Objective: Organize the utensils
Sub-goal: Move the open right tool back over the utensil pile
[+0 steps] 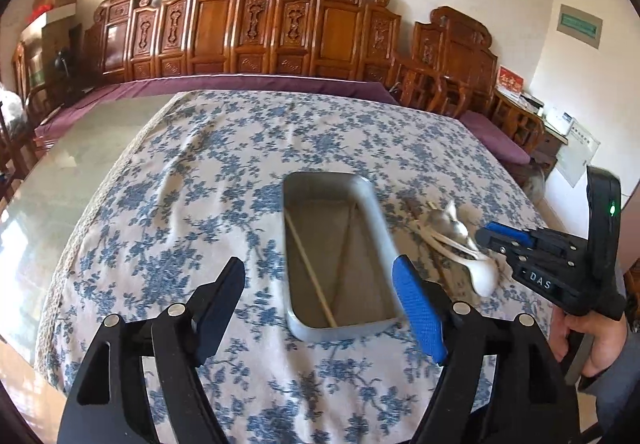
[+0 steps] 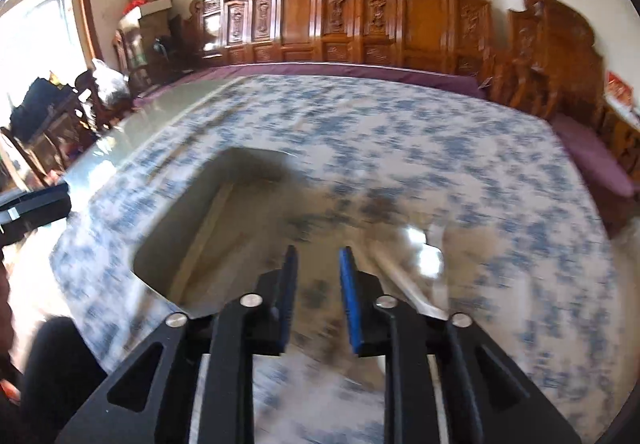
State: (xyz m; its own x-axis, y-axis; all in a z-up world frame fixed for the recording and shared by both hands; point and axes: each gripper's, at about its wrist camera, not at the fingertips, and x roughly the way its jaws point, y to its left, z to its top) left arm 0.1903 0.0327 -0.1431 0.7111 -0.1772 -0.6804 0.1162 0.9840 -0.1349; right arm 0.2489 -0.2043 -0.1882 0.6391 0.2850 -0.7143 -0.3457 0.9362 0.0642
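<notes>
Both grippers are seen with their jaws apart and nothing between them. Wide spread is shown by the left gripper (image 1: 320, 292), held low over the floral tablecloth (image 1: 168, 212), its right finger overlapping the near right corner of the metal tray (image 1: 384, 240). A narrower gap is kept by the right gripper (image 2: 318, 292), whose own view is badly smeared by motion blur. The carved wooden bench (image 1: 280, 28) is cut off at both ends by the fisheye rim. One chopstick (image 1: 310, 264) lies slantwise inside the tray. Right of the tray, on the cloth, a heap of utensils is found: a white ceramic spoon (image 1: 478, 270), metal spoons (image 1: 454, 224) and further chopsticks, partly hidden by the right gripper; their number cannot be made out.
</notes>
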